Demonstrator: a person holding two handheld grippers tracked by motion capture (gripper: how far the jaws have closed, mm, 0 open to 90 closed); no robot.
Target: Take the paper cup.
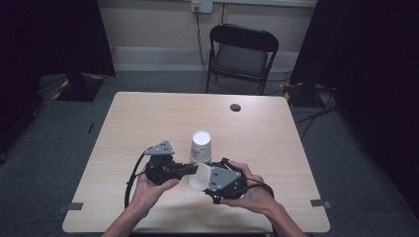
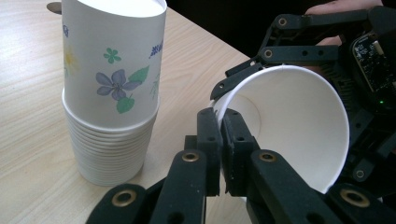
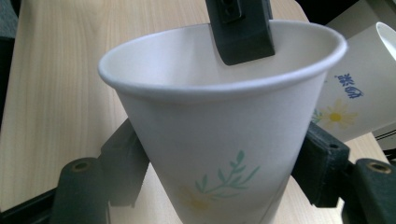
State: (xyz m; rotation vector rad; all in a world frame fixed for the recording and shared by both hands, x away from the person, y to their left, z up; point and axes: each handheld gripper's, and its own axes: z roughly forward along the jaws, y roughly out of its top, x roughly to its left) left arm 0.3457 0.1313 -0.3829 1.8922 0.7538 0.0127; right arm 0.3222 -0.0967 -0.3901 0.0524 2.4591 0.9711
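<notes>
— Where's the loose paper cup (image 1: 199, 177)?

— Lower middle of the high view, lying sideways between both grippers, just below the stack of cups (image 1: 201, 146).

— And the left gripper (image 2: 219, 140)?

— Jaws pinched together on the cup's rim.

— The right gripper (image 3: 224, 154)?

— Its jaws flank the cup's body, clamped on its sides.

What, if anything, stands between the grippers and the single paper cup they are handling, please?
Nothing visible does. The left gripper is shut on the rim of the single cup, and the right gripper's pads flank its body. The stack of cups stands beside it, apart.
</notes>
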